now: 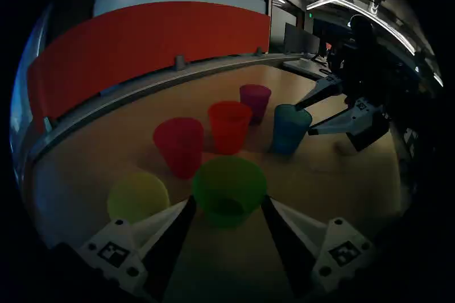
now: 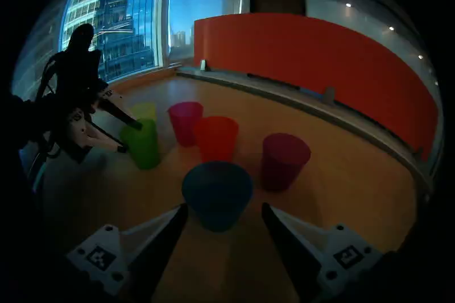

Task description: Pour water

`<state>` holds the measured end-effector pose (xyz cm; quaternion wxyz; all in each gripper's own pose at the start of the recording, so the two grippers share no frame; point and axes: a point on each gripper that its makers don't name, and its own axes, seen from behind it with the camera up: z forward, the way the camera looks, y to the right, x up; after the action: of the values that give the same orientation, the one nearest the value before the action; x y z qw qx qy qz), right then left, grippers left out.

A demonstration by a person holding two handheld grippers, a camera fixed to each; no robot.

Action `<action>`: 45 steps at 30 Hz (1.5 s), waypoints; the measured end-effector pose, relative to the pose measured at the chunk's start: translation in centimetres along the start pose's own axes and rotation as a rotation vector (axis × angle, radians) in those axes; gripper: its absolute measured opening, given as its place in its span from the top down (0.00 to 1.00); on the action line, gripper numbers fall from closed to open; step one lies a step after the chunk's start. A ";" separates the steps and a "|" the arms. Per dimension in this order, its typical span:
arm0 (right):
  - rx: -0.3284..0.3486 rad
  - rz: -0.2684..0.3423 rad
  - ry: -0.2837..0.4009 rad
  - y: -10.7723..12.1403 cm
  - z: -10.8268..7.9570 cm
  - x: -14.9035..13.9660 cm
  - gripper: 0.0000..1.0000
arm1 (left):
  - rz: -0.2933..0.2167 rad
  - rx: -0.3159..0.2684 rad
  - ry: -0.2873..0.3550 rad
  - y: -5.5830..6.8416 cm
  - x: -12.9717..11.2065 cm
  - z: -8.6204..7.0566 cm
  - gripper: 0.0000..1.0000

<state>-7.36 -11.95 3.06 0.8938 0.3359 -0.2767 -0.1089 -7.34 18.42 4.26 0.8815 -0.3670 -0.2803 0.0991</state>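
A green cup (image 1: 229,189) stands on the wooden table (image 1: 330,183), right between the fingertips of my left gripper (image 1: 227,203). The jaws are spread wide, with the tips close against the cup's sides. My right gripper (image 2: 223,209) is open around a blue cup (image 2: 218,192), with a small gap at the right finger. From the left gripper view the right gripper (image 1: 304,120) reaches the blue cup (image 1: 290,128) from the right. The right gripper view shows the left gripper (image 2: 131,137) at the green cup (image 2: 142,144).
A yellow-green cup (image 1: 138,196), a pink cup (image 1: 180,145), an orange cup (image 1: 229,125) and a purple cup (image 1: 255,101) stand close together between the two grippers. A red partition (image 1: 153,41) runs along the table's far edge. Windows (image 2: 114,24) lie beyond the table.
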 end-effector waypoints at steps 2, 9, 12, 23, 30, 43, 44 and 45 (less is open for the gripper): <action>0.004 0.001 -0.001 -0.1 0.1 0.0 0.00 | 0.001 -0.001 -0.001 -0.1 0.1 0.2 0.15; 0.015 0.009 -0.011 -0.3 0.6 -0.1 0.00 | -0.003 -0.002 -0.003 -0.3 0.4 0.8 0.15; 0.019 0.008 -0.017 -0.4 0.8 -0.2 0.00 | -0.004 -0.003 -0.006 -0.4 0.5 1.0 0.15; 0.028 0.002 -0.036 -0.5 1.6 -0.1 0.01 | -0.006 -0.003 -0.021 -0.5 0.8 1.8 0.15; 0.033 -0.007 -0.050 -0.7 2.0 -0.2 0.00 | -0.013 0.000 -0.029 -0.5 0.9 2.3 0.15; 0.044 -0.013 -0.068 -0.9 2.4 -0.3 0.00 | -0.033 0.005 -0.042 -0.4 1.2 2.9 0.15; 0.044 -0.013 -0.068 -0.9 2.5 -0.2 0.00 | -0.037 0.005 -0.044 -0.4 1.2 2.9 0.15; 0.045 -0.013 -0.069 -1.0 2.5 -0.2 0.00 | -0.041 0.006 -0.045 -0.5 1.2 2.9 0.15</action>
<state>-8.95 -13.92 3.89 0.8752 0.3538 -0.3073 -0.1199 -8.01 20.31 6.79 0.8779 -0.3560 -0.3072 0.0900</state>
